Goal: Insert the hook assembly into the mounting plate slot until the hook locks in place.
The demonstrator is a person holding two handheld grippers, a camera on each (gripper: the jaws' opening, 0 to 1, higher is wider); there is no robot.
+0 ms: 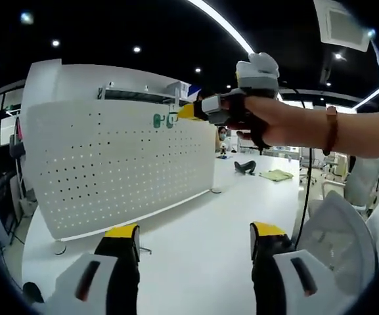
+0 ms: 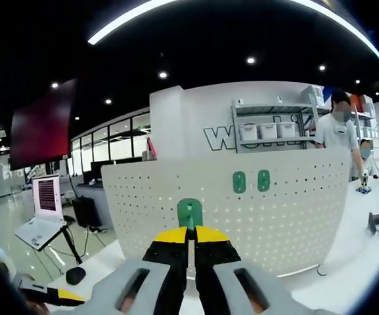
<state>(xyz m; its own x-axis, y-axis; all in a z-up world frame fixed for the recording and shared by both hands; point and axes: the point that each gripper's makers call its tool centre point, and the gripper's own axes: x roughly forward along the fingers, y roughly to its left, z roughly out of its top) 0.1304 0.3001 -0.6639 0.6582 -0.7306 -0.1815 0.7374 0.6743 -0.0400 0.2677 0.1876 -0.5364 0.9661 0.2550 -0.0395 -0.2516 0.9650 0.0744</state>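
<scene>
Pegboard point(image 2: 242, 210) stands upright on the white table point(image 1: 202, 243). It is white and full of small round holes, and it is the mounting plate here. Two green hooks point(image 2: 251, 181) already sit side by side near its top edge.

The right gripper point(image 2: 189, 239) holds a third green hook point(image 2: 190, 213). Its yellow-tipped jaws are pressed close together, with the flat green piece pinched between them and sticking up above the tips. In the right gripper view this hook is in front of the board, lower than the other two and to their left. I cannot tell if it touches the board.

In the left gripper view, the right gripper point(image 1: 190, 111) comes in from the right, held up by a person's hand point(image 1: 255, 118) with a band on the wrist. Its yellow tip is up near the top of the board, just beside the two green hooks point(image 1: 163, 121).

The left gripper point(image 1: 196, 239) is low over the table, well away from the board. Its jaws are wide apart and hold nothing.

Behind the board, a shelf point(image 2: 271, 128) holds white bins. A person in a white shirt point(image 2: 337, 134) stands at the right. A laptop point(image 2: 41, 213) sits on a stand at the left.
</scene>
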